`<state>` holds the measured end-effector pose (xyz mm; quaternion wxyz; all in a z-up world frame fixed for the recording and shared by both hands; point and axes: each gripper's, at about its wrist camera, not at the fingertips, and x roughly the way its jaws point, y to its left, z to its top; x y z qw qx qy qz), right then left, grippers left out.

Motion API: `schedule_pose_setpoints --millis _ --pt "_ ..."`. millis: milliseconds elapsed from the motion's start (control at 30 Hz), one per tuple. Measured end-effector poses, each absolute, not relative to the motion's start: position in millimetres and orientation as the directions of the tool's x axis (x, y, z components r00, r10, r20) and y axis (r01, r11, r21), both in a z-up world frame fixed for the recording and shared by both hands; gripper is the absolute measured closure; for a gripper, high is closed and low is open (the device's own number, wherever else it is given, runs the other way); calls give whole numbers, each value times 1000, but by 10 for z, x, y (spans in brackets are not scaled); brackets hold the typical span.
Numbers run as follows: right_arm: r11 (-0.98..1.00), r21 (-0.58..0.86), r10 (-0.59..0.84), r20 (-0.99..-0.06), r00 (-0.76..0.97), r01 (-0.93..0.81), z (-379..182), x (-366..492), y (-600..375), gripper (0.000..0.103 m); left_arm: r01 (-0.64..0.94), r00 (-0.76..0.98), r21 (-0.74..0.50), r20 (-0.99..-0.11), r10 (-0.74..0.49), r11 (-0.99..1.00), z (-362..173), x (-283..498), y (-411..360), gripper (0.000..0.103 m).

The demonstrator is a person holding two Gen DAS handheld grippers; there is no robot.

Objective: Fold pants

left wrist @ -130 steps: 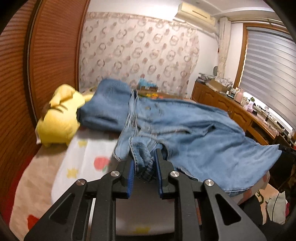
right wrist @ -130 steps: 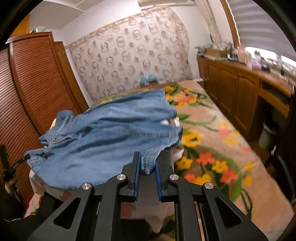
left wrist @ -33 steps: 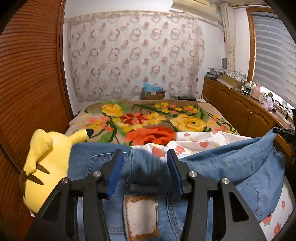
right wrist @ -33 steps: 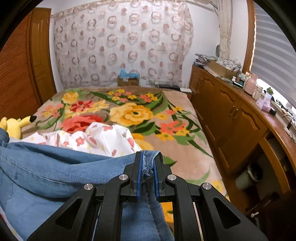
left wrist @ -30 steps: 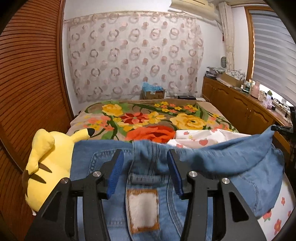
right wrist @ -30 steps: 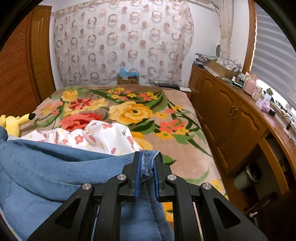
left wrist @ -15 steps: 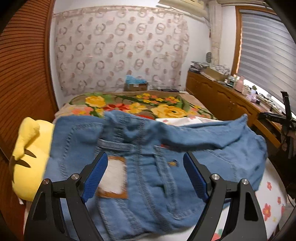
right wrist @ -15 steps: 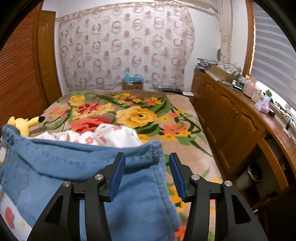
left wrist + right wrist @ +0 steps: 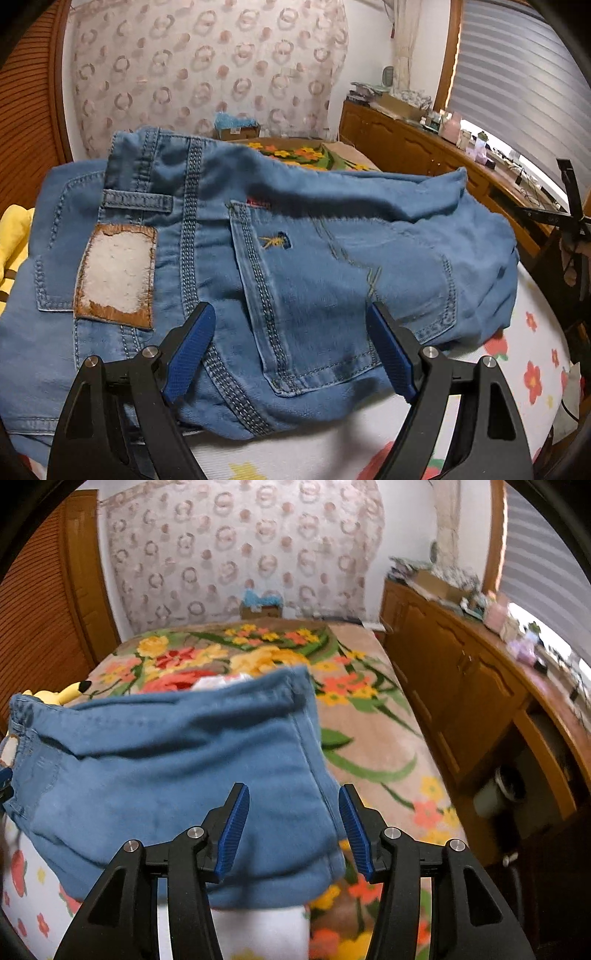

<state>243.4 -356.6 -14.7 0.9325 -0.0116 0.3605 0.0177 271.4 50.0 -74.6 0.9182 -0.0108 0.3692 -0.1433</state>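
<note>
The folded light-blue denim pants (image 9: 280, 266) lay across the middle of the left wrist view on a white flower-printed sheet (image 9: 532, 354), back pocket and brown-edged waist patch facing up, a yellow plush toy (image 9: 13, 236) at the left edge. The left hand-held gripper (image 9: 291, 347) at the bottom of the frame had just opened wide, its blue pads clear of the cloth. In the right wrist view the right hand-held gripper (image 9: 293, 829) had likewise just parted, the pants' folded edge (image 9: 184, 775) lying loose between its pads, the floral bed cover (image 9: 354, 716) behind.

One pair of jeans (image 9: 295, 266), one yellow plush toy (image 9: 61, 694), one flowered bed cover (image 9: 362, 716), one leather patch (image 9: 116, 273), two claws, left claw (image 9: 291, 354), right claw (image 9: 291, 830)
</note>
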Motion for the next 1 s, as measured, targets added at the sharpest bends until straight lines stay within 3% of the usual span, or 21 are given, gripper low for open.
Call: schedule_pose_setpoints --millis 467,533,567,600,633,767,867,1000 --pt "980 191 111 -736 668 48 -384 2768 -3922 51 254 672 -111 -695 -258 961 -836 2779 483 19" --pt "979 202 123 -732 670 40 -384 2805 -3932 58 252 670 -95 -701 -245 963 -851 2788 453 19" --pt "979 203 127 -732 670 35 -388 2777 -3904 69 251 669 -90 -704 -240 964 -858 2794 440 19" --pt "979 202 130 -731 670 30 -385 2790 -3904 88 251 668 -88 -705 -238 964 -858 2796 439 19" --pt "980 198 131 -729 672 23 -390 2770 -3891 96 250 668 -87 -706 -237 964 -857 2801 428 19" --pt "985 172 114 -699 706 11 -292 2560 -3843 97 249 668 -92 -705 -240 964 -852 2818 413 19" --pt "968 248 141 -664 734 39 -242 2315 -3941 97 249 668 -91 -705 -239 964 -851 2819 401 19" --pt "968 245 136 -692 709 53 -417 2207 -3963 97 248 667 -82 -708 -231 965 -857 2814 406 19"
